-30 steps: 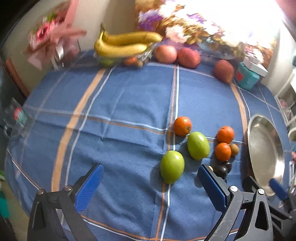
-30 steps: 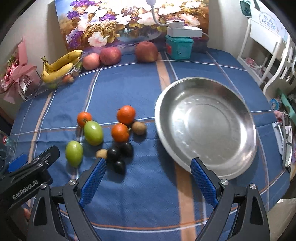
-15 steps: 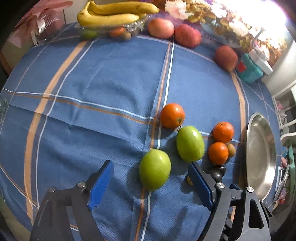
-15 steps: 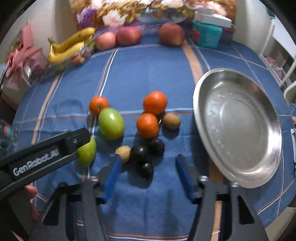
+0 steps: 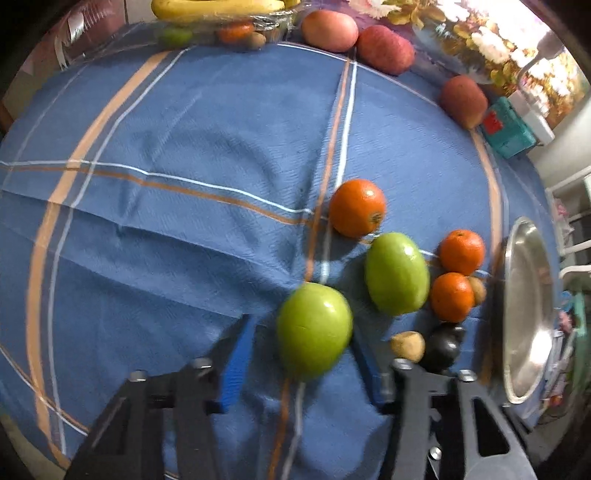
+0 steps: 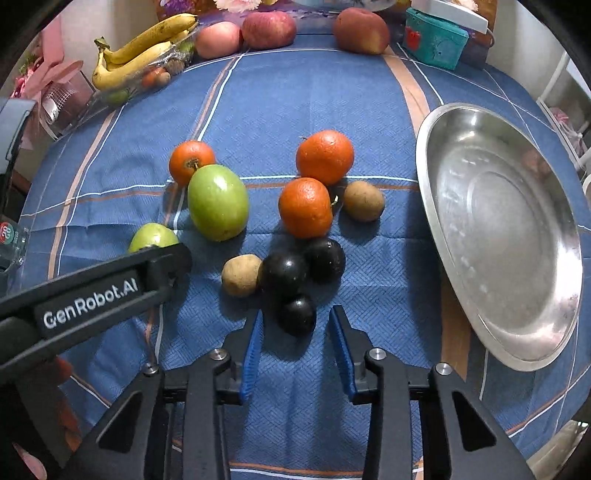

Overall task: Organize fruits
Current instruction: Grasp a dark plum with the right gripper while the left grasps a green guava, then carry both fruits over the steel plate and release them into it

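Note:
Loose fruit lies on the blue tablecloth. My left gripper (image 5: 303,354) is open with its blue pads on either side of a green apple (image 5: 314,330), apart from it. A second green apple (image 5: 397,273) and three oranges (image 5: 356,207) lie beyond. My right gripper (image 6: 297,325) is open with its pads either side of the nearest black plum (image 6: 296,314), not touching. Two more black plums (image 6: 284,271), two kiwis (image 6: 242,275) and oranges (image 6: 306,206) sit just ahead. The steel plate (image 6: 517,240) lies to the right. The left gripper's body (image 6: 92,291) crosses the right wrist view.
Bananas in a clear tray (image 6: 144,48), three red apples (image 6: 267,29) and a teal box (image 6: 436,38) line the far edge. A pink bouquet (image 6: 55,85) stands at far left. A white rack (image 6: 569,85) stands beyond the plate.
Both grippers have moved forward and down and narrowed. The left one now straddles the near green apple; the right one now straddles the nearest black plum.

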`<state>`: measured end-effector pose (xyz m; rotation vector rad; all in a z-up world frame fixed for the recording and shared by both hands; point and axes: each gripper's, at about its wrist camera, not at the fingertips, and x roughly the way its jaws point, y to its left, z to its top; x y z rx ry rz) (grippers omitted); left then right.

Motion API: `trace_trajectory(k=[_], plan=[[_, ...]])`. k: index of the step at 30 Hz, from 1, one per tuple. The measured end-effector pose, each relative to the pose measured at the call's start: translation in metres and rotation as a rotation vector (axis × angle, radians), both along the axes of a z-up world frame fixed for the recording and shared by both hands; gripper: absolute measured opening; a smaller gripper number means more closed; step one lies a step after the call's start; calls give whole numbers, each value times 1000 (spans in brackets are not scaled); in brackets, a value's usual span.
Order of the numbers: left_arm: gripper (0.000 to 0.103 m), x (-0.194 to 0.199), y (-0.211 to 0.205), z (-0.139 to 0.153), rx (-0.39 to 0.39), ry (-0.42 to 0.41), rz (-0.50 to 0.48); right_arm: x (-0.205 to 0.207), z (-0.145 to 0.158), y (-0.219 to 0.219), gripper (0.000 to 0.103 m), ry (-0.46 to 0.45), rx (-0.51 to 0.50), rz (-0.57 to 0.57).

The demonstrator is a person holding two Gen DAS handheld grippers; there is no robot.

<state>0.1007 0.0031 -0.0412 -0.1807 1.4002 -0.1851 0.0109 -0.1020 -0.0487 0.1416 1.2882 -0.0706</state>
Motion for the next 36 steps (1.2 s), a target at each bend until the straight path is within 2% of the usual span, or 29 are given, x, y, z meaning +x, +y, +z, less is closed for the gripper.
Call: trace_trajectory(k=[2,3,5,9,12,18,23,29,32,36], plan=[[42,-1,1,1,-18,4,10,1,1,-1,24,2,12,1],[42,-2,2,2,-15,1,9,2,2,-4,24,2,14,-2],[42,-3,2,2,-14,-1,11,-3,7,-6,23,-5,26,-3],[42,-10,14,10,-66,1,41,-8,16,-11,23,-12,59,-6],[42,-15,27,23,-66,-37,59,-13,24,-13,23,-33,91,-3],[42,-21,44,45,-71,-93,112,-24,51,-6,23,-122,139,32],[42,-26,54,56,-75,-116,126,-29,59,-1,23,-172,121,43],[42,-19,40,49,-61,-102,119,-27,53,-28,23,-166,90,-59],[42,-21,29,51,-52,-110,94,-31,53,-58,23,-169,18,-154],[42,-31,3,57,-54,-134,12,-38,53,-95,23,-156,-40,-286]])
